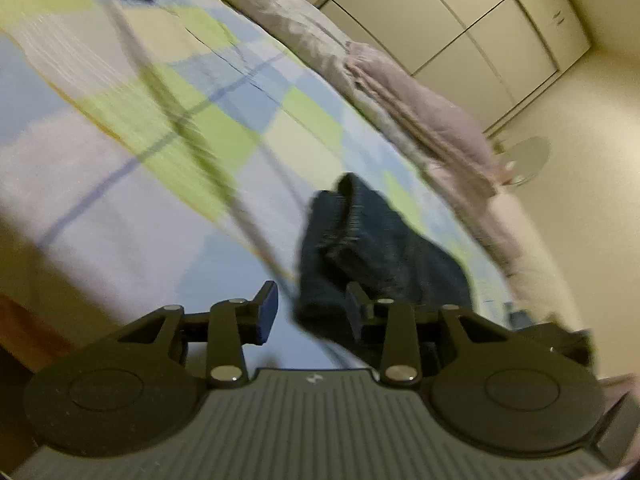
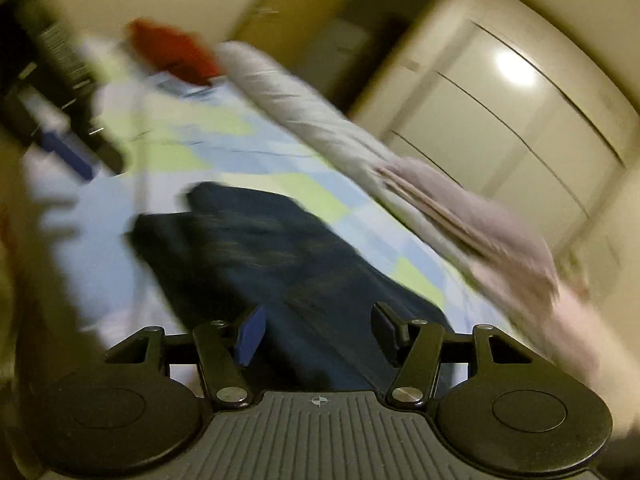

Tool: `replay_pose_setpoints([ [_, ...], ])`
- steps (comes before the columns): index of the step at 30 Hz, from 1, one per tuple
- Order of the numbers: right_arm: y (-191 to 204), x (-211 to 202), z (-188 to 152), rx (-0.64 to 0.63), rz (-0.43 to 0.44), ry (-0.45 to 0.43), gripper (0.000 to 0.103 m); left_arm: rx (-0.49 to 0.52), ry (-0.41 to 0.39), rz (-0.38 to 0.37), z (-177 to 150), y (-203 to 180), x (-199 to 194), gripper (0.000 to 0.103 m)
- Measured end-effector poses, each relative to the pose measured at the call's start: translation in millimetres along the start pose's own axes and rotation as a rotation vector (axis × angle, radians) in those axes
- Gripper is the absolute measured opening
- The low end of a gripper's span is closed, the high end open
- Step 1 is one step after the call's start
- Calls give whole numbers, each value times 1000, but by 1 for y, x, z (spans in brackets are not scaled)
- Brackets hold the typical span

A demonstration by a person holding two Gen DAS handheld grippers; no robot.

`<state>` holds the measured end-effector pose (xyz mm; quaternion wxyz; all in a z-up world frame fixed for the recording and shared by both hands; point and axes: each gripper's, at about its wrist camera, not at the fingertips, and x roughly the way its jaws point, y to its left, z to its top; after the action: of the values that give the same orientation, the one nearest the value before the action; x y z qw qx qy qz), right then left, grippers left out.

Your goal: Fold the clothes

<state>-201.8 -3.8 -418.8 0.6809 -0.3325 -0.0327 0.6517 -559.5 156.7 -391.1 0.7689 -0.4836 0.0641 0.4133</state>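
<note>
Right wrist view: my right tongs [image 2: 318, 334] spread, empty, above the dark garment [image 2: 256, 248].
Left tongs [image 1: 312, 312]: parted, pinching nothing.
Risk: I judge blur could cause a missed edge.

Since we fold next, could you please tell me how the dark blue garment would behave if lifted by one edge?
The dark blue garment lies rumpled on the checked bedspread, so it is probably floppy and would drape. Its bunched folds suggest thickish cloth, perhaps slightly heavy. It seems unlikely to slip.
</note>
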Motion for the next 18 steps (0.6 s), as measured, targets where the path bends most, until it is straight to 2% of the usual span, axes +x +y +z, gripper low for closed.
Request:
replay_pose_setpoints([
  [2,-38,-3,-12,202,-48,29,58,-41,6,-61,6,0,7,36],
  [6,-112,-1,-58,682,-111,200,58,-54,21,-97,18,-1,29,45],
  [9,-148,-1,-89,998,-60,250,58,-11,39,-95,32,-4,49,50],
  [13,-173,-5,-112,1246,25,262,58,34,94,-123,47,-8,79,50],
  [15,-184,2,-116,1321,50,272,58,42,135,-135,48,-10,94,48],
  [17,-191,5,-119,1370,63,283,57,71,155,-116,47,-15,105,48],
  [18,-195,6,-118,1384,68,285,57,95,157,-98,46,-18,109,42],
])
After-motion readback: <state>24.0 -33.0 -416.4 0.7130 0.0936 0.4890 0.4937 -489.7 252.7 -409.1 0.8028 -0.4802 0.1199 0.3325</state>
